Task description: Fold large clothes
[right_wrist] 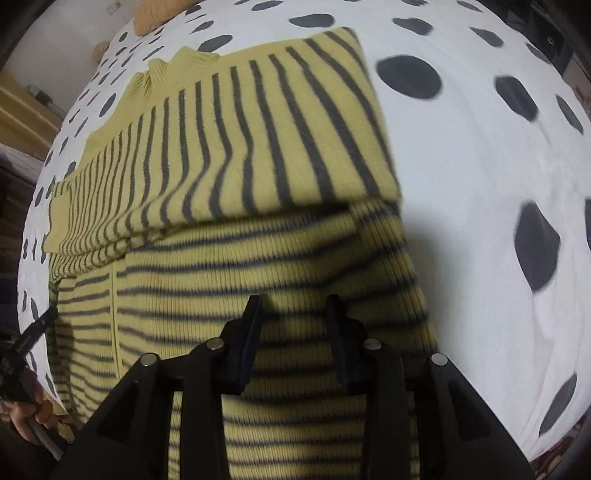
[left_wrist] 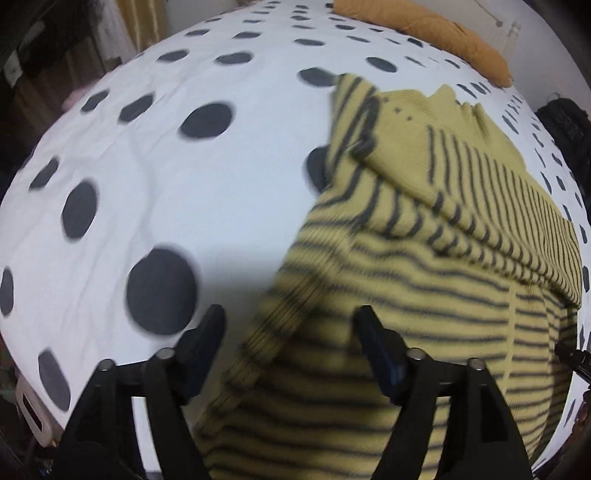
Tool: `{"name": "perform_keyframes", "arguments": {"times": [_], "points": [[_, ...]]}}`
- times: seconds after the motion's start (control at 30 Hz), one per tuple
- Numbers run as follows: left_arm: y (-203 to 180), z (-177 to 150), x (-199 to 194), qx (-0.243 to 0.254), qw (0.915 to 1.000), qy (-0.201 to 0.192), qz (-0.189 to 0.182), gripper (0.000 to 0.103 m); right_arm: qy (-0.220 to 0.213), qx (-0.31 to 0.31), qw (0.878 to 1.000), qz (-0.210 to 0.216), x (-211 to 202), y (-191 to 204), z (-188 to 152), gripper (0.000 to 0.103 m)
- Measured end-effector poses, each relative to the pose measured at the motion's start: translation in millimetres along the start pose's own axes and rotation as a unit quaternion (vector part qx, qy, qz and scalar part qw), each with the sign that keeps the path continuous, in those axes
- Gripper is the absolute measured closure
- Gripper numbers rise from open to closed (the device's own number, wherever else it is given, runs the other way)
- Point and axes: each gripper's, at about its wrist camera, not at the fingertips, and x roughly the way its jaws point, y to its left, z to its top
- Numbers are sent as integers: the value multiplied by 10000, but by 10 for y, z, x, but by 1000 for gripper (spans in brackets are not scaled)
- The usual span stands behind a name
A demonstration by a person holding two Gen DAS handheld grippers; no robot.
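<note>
The left tongs [left_wrist: 290, 319] hang released, jaws wide apart over the sweater's left edge, nothing pinched between them. The right tongs [right_wrist: 293, 308] stand part open above the sweater's near right portion, pads not pressing on the knit. The yellow sweater with grey stripes [right_wrist: 236, 258] lies on the bed [left_wrist: 147, 184], its far part folded over the near part so the stripes cross. The bed cover is white with dark spots. An orange cloth [left_wrist: 424, 33] lies at the far edge, well apart from the sweater.
</note>
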Motion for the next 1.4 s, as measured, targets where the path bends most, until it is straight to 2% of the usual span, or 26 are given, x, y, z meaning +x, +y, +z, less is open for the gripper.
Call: {"name": "perform_keyframes", "arguments": {"times": [0.1,0.17,0.27,0.37,0.63,0.73,0.8,0.9,0.97,1.07,1.2,1.23,1.27,1.3,1.4], "points": [[330,-324,55,-351,9985,388,-127,27,190,171,9997,-51,-46,-150,-298,67],[517,-554,0,-575,9969,437,-322,26,241,352,9991,39,-91,-247,-498,67],[584,-811,-182,-322,9979,449,-346,23,211,556,9982,71,-196,-336,-774,67],[685,-1061,-332,-284,9965,444,-641,22,143,711,9973,139,-312,-367,-1065,64],[939,-1658,-499,-159,9958,357,-826,21,-120,663,9977,118,-480,-275,-1678,59],[1027,-1729,-504,-242,9950,353,-899,21,-160,701,9973,175,-605,-379,-1924,58],[1029,-1647,-480,-317,9945,341,-943,21,-333,779,9962,223,-680,-452,-1957,56],[1051,-1601,-471,-380,9937,343,-993,21,-577,1086,9922,214,-821,-707,-2085,28],[1051,-1590,-459,-409,9931,328,-1048,20,-627,1268,9892,380,-841,-921,-2173,28],[1030,-1539,-418,-442,9921,289,-1139,20,-379,1399,9844,994,-714,-1105,-2222,28],[1037,-1507,-461,-713,9861,290,-1470,20,-299,1432,9750,1671,-533,-1064,-2289,28],[1045,-1501,-480,-817,9831,316,-1605,20,-300,1401,9720,1861,-489,-997,-2282,36],[1040,-1493,-486,-870,9814,339,-1676,20,-306,1308,9691,2068,-460,-918,-2284,38],[1034,-1480,-484,-896,9801,346,-1735,20,-308,1184,9704,2084,-450,-853,-2287,38],[965,-1427,-401,-754,9827,437,-1633,22,-282,708,9843,1590,-380,-613,-2211,38]]}}
